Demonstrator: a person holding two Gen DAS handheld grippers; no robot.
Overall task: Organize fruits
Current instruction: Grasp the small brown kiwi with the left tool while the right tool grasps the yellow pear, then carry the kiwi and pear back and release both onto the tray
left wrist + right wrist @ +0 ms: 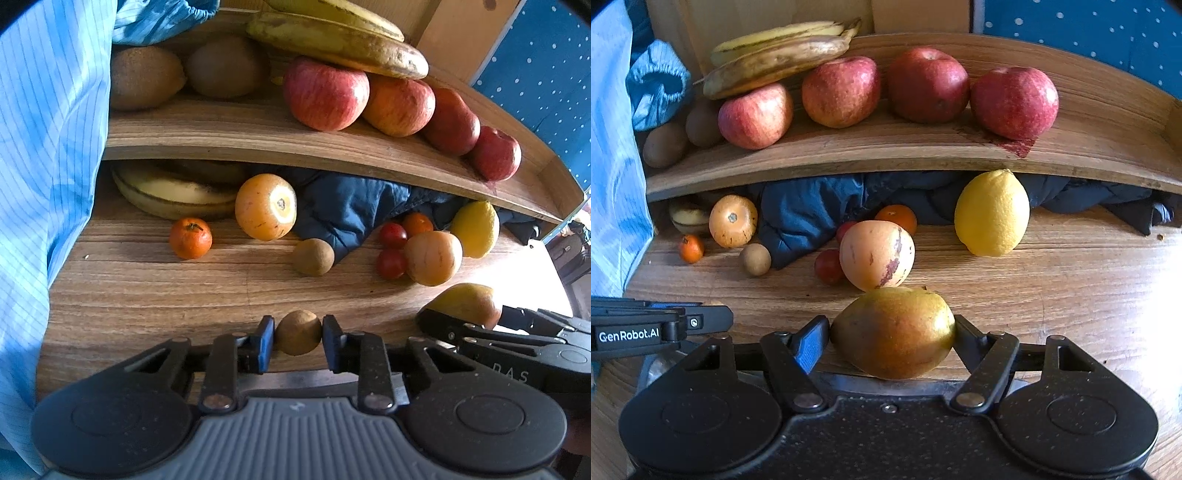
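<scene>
Left wrist view shows the left claw (298,338) clamped on a small brown fruit (298,332) above the counter (147,288), the right claw (892,332) gripping a pear (894,332); lift both gently, squeezing neither.

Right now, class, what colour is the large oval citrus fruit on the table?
Yellow lemon; clearest in right wrist view.

4 red apples (882,92) line the raised shelf under 2 bananas (775,59), 2 kiwis (184,74) at its left end.
</scene>
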